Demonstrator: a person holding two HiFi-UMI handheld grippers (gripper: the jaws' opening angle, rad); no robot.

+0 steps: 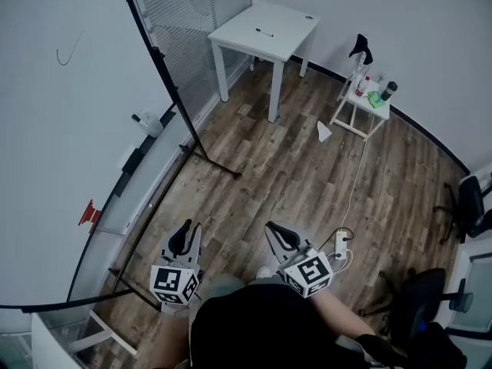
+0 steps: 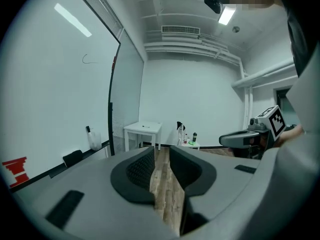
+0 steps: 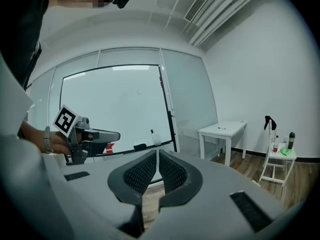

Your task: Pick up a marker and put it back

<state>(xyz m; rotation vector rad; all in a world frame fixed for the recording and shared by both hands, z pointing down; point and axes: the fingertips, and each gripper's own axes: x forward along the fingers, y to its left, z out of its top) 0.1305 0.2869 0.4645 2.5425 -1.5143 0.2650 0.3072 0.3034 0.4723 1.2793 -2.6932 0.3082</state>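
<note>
left gripper (image 1: 184,233): lower left of the head view. My jaws stand apart, floor (image 1: 292,167) shows through the gap, and nothing is in them.
right gripper (image 1: 278,233): lower centre, just right of the left one. The jaws are drawn in to a thin slit, not quite meeting, and are empty too.
ledge (image 1: 115,206): the board's (image 1: 46,129) ledge runs up the left side of the frame from beside my left gripper. An eraser (image 1: 132,161) lies on it.
cup (image 1: 154,125): farther up the ledge, middle left of the frame. It holds one marker and nothing else that I can make out.
cup marker (image 1: 138,118): it stands in the cup with its dark end up, its long axis near upright and leaning a little.
desk (image 1: 284,21): top centre of the frame, well beyond both grippers. It is bare but for one thing.
desk marker (image 1: 264,33): it lies flat near the desk's middle, with its long axis running roughly left to right in the frame.
which way: both markers lie ahead of me, the cup marker up and to the left, the desk marker straight up the frame.
nearer hand: I judge my left gripper is closer to the cup marker. The desk marker is far from both, though my right gripper has the straighter line to it.
approach: the cup marker would want a lift along its axis, the desk marker a pinch across it from above.
stand (image 1: 361,102): upper right of the frame. It holds a few bottles and something green, and I see no marker there.
progress: nothing is picked up yet.
</note>
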